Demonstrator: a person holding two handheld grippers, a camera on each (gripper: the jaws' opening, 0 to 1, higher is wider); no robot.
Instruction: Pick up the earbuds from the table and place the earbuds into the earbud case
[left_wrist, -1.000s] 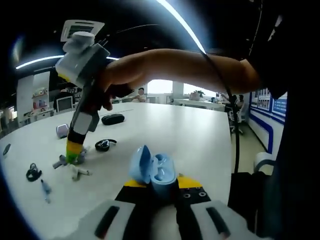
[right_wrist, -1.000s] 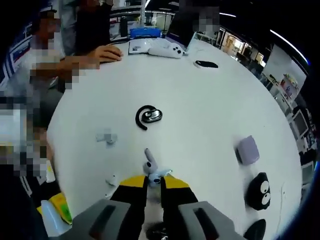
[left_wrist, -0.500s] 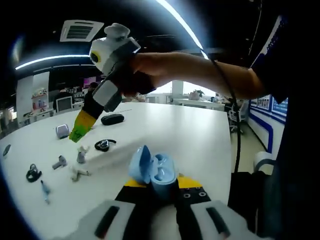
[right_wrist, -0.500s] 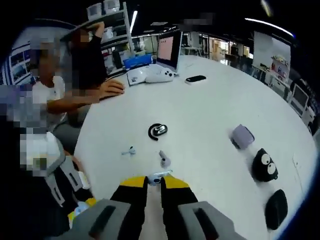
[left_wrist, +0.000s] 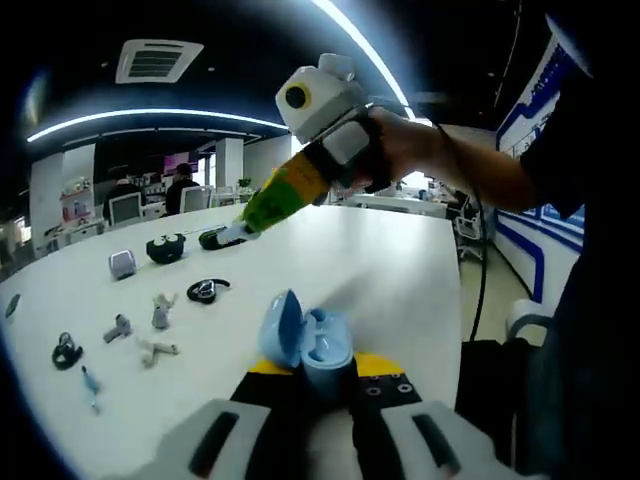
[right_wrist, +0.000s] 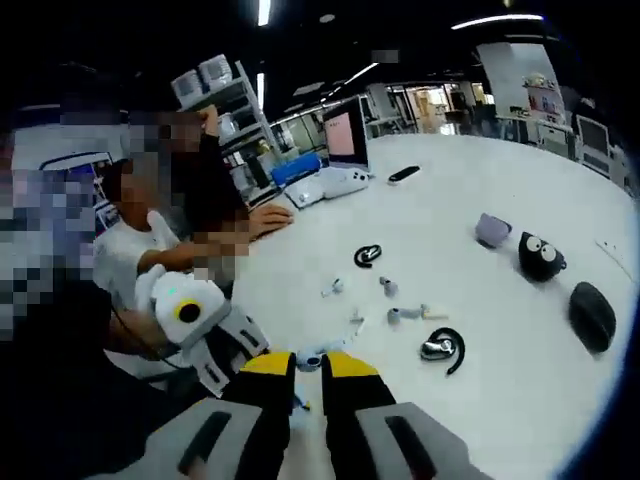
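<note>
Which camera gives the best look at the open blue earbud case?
The left gripper view: the blue earbud case sits lid-open between that gripper's jaws. The right gripper view has the left gripper, but I cannot make the case out there.

Bright ceiling strip lights glare overhead; white desk evenly lit, soft shadows; strong fisheye bending, edges dark and blurry.

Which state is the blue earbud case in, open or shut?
Open. The blue earbud case has its lid swung up, showing the inner wells.

The earbud looks mostly hidden between the right hand-held gripper jaws.
</note>
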